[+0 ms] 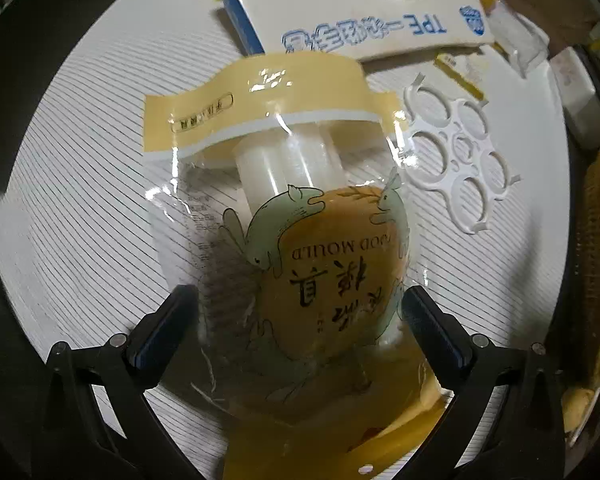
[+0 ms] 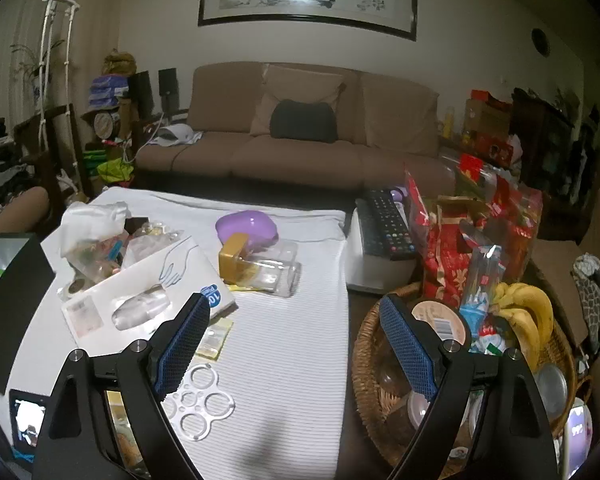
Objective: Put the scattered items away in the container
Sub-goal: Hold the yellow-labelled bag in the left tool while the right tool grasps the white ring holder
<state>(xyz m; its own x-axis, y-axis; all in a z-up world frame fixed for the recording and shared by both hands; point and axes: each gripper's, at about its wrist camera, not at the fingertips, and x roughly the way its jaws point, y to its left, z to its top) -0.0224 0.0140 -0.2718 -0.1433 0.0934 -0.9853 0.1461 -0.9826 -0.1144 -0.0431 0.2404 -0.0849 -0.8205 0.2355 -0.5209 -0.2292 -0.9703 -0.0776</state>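
Note:
A clear food mould bag (image 1: 300, 200) with a yellow header and white tubes inside lies flat on the striped white cloth (image 1: 80, 160). My left gripper (image 1: 302, 320) points straight down over it, jaws open wide, with the bag's lower half between the fingertips. The right fingertip sits at the bag's edge; no squeeze shows. My right gripper (image 2: 296, 340) hovers open and empty above the cloth's right edge, next to the wicker basket (image 2: 370, 360). A white ring plate (image 2: 198, 400) lies just under its left finger and also appears as the ring plate (image 1: 456, 152) right of the bag.
On the cloth lie a white glove box (image 2: 140, 292), a clear jar with a gold lid (image 2: 260, 268), a purple bowl (image 2: 248, 226) and a yellow sachet (image 2: 214, 336). The basket holds bananas (image 2: 528, 316) and tubs. Red bags (image 2: 460, 240) and a remote (image 2: 384, 224) stand behind it.

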